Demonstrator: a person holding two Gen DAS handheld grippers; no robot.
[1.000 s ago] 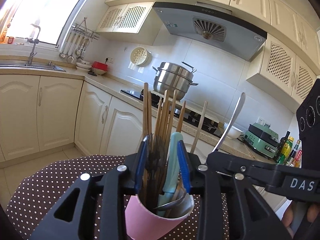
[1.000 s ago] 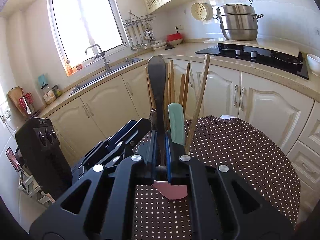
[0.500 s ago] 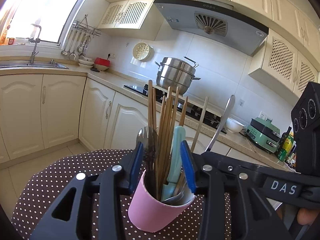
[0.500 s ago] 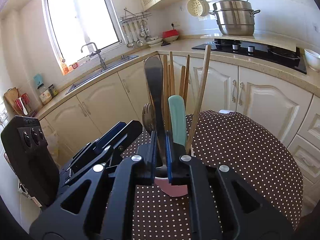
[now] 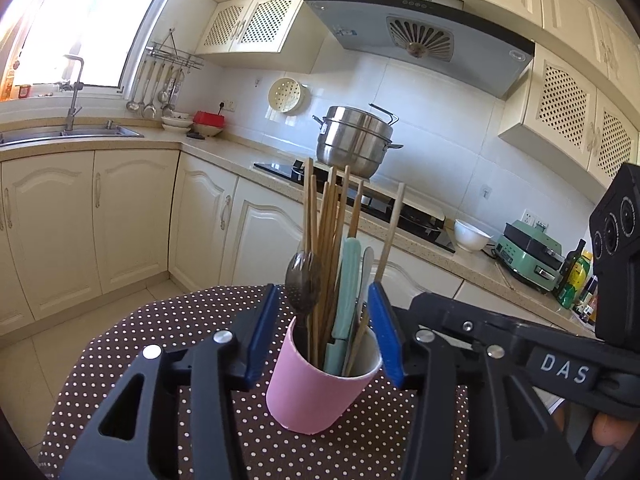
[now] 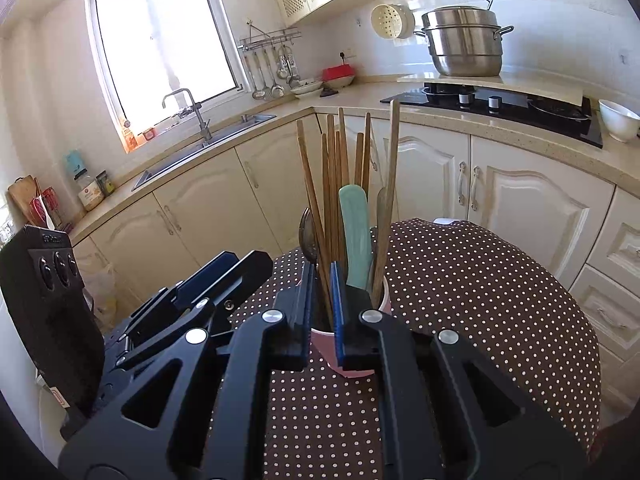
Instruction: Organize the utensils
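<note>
A pink cup (image 5: 316,392) stands on the brown dotted tablecloth (image 5: 160,340). It holds several wooden chopsticks (image 5: 326,240), a teal spatula (image 5: 350,276), a metal spoon (image 5: 303,284) and a flat metal handle (image 5: 366,264). My left gripper (image 5: 323,292) has its blue pads on either side of the cup's rim, clear of it, and its jaws are opening. The right gripper (image 6: 321,272) is shut just in front of the cup (image 6: 322,348), with nothing in the thin gap between its pads. The metal handle (image 6: 384,208) leans in the cup to the right of those pads.
Cream cabinets and a counter run behind the table, with a sink (image 5: 68,134) at the left. A steel pot (image 5: 354,140) sits by the black hob. Farther right are a white bowl (image 5: 470,234), a green appliance (image 5: 528,256) and bottles (image 5: 576,276).
The metal utensil that stood tall between the right gripper's pads now rests lower in the cup, free. The left jaws have widened and drawn back from the bundle of utensils.
</note>
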